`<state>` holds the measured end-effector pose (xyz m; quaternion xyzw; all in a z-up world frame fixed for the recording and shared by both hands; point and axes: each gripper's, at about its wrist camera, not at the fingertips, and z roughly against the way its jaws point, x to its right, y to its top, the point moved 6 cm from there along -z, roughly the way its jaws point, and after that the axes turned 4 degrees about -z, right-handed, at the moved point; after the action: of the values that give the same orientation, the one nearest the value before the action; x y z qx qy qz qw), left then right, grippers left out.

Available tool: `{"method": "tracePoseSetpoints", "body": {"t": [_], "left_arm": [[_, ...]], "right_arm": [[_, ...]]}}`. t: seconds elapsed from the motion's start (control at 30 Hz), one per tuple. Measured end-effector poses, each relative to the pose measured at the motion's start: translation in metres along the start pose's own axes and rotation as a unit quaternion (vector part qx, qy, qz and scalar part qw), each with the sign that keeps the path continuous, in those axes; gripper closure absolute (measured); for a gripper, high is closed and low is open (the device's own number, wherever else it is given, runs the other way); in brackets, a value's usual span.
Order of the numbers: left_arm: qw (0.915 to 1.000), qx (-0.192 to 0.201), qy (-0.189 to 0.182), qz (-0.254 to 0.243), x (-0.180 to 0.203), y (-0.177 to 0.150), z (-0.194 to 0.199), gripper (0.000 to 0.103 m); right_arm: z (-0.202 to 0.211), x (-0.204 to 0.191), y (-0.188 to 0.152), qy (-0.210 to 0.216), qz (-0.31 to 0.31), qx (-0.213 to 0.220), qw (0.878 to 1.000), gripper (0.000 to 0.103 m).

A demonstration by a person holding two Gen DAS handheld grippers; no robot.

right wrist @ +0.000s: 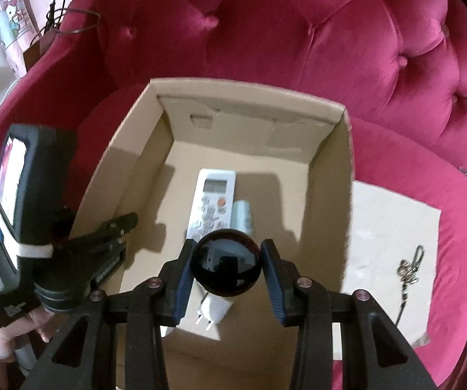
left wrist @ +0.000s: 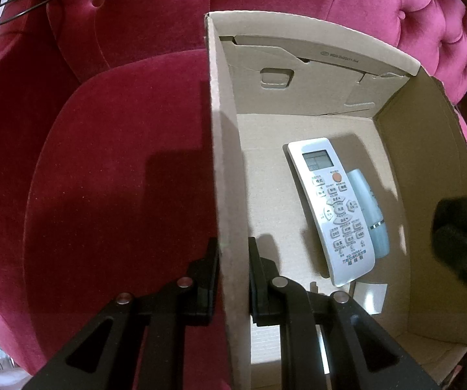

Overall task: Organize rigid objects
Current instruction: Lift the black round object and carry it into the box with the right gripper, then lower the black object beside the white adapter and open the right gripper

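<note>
Glossy black ball (right wrist: 227, 261), corrugated cardboard box (right wrist: 332, 175)

Below the right gripper (right wrist: 227, 261) and its ball (right wrist: 227, 261): plug (right wrist: 213, 309) directly underneath, remote (right wrist: 212, 203) ahead; bare box (right wrist: 337, 175) floor to either side.

Cardboard box (right wrist: 330, 169) on crimson armchair seat (left wrist: 119, 178)

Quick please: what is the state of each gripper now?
Left gripper: shut on the cardboard box wall.
Right gripper: shut on a black ball.
</note>
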<state>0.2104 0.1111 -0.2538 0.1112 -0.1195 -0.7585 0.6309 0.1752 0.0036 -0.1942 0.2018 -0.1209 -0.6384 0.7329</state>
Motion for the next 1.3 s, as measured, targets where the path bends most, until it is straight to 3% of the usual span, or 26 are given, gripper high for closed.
{"method": "tracePoseSetpoints", "body": {"t": [0.67, 1.0, 1.07, 1.3], "left_arm": [[1.0, 0.0, 0.0, 0.001, 0.0, 0.0, 0.0, 0.087], [1.0, 0.0, -0.001, 0.001, -0.001, 0.0, 0.001, 0.087], [1.0, 0.0, -0.001, 0.001, -0.001, 0.0, 0.001, 0.087], [1.0, 0.0, -0.001, 0.001, -0.001, -0.001, 0.001, 0.087]], "right_arm": [[-0.045, -0.017, -0.046, 0.017, 0.0, -0.061, 0.998, 0.06], [-0.05, -0.017, -0.048, 0.02, -0.004, -0.063, 0.998, 0.059], [-0.049, -0.017, -0.048, 0.025, -0.006, -0.062, 0.998, 0.054], [-0.042, -0.018, -0.043, 0.023, -0.009, -0.05, 0.998, 0.052]]}}
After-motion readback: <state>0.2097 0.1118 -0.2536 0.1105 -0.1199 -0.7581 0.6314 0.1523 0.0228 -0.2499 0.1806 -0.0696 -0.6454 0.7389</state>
